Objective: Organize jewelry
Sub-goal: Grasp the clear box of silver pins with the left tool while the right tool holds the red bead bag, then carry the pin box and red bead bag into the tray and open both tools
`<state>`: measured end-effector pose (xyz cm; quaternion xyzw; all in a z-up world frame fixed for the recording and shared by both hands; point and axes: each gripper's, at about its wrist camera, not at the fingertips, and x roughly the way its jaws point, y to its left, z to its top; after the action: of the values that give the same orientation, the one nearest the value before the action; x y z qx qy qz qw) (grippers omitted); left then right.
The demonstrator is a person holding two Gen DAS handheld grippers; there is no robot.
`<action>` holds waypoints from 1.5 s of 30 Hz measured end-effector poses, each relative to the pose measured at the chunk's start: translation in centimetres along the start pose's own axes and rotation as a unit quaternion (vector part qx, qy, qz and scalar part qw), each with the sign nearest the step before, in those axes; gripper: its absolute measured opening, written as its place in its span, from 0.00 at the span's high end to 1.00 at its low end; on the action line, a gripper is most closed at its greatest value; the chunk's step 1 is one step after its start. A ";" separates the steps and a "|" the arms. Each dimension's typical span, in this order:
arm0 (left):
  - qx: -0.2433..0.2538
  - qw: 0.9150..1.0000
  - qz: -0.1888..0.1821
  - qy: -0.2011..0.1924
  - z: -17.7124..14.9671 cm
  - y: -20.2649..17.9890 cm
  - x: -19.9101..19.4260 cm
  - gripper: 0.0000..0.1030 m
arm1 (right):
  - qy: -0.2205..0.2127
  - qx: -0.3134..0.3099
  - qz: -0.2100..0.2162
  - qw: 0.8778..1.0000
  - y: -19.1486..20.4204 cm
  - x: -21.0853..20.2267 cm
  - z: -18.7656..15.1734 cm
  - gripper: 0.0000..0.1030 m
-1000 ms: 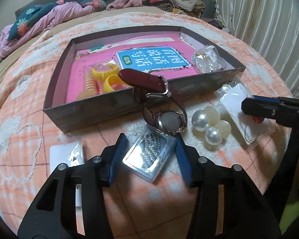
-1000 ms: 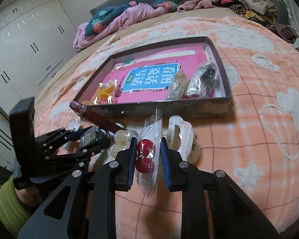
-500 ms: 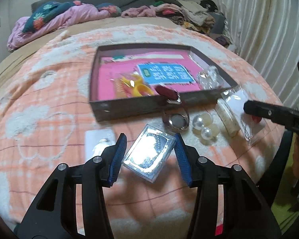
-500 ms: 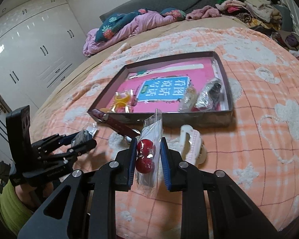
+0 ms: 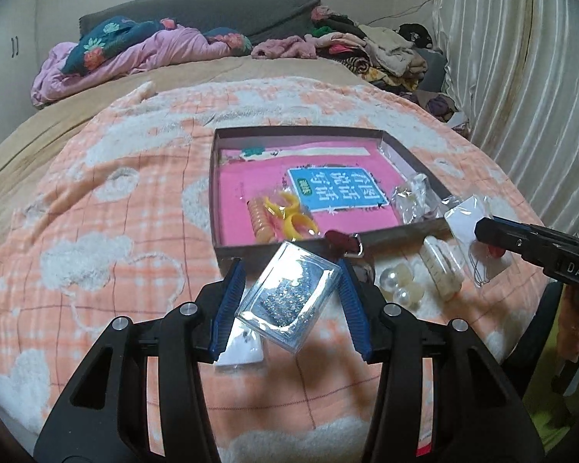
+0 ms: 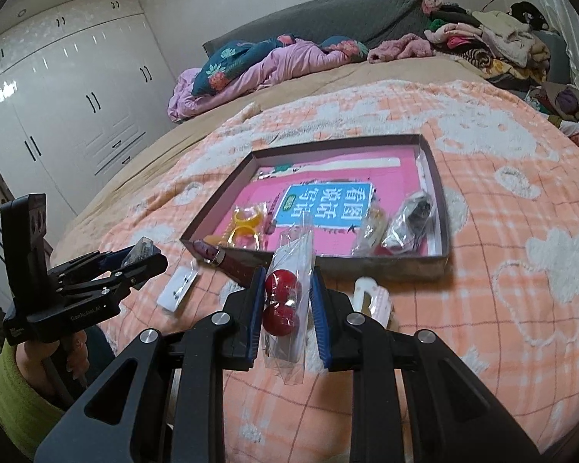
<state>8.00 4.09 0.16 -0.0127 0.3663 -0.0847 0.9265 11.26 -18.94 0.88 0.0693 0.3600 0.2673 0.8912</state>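
Observation:
My left gripper (image 5: 289,289) is shut on a clear plastic case of sparkly jewelry (image 5: 289,295) and holds it above the blanket, just before the box's near wall. My right gripper (image 6: 287,301) is shut on a clear bag with two red beads (image 6: 281,301), lifted near the box's front. The shallow dark box (image 5: 215,193) with a pink and blue book inside holds yellow rings (image 5: 289,218) and clear bags (image 6: 405,220). A watch with a red strap (image 6: 227,260), pearl beads (image 5: 399,285) and a white clip (image 5: 442,268) lie on the blanket.
A small white card (image 6: 177,289) lies on the orange and white blanket left of the watch. Piled clothes (image 5: 366,54) and a pink quilt (image 5: 135,54) lie at the far end of the bed. A curtain (image 5: 521,58) hangs at the right.
Both grippers have risen and pulled back from the blanket, each lifting its held item. The left one has lifted the clear case off the blanket near the watch.

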 end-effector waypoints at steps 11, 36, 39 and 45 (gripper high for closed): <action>0.013 1.000 -0.006 -0.013 3.3 -1.5 1.4 0.61 | -0.027 0.001 -0.004 1.000 -1.4 -0.4 2.6 0.79; 0.026 0.999 -0.022 0.000 7.1 -4.6 7.5 0.61 | -0.076 -0.002 -0.032 0.997 -3.5 1.2 9.9 0.78; 0.021 0.999 -0.025 0.010 6.9 -4.8 8.6 0.61 | -0.077 -0.001 -0.037 0.996 -3.9 1.8 9.6 0.78; 0.017 0.999 -0.027 0.032 6.2 -5.2 10.4 0.61 | -0.030 -0.004 -0.045 0.999 -5.6 4.6 8.0 0.78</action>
<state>18.95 -3.00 -1.89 -0.0039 0.3937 -0.1164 0.9118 21.78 -20.69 2.17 0.0573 0.3349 0.2265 0.9128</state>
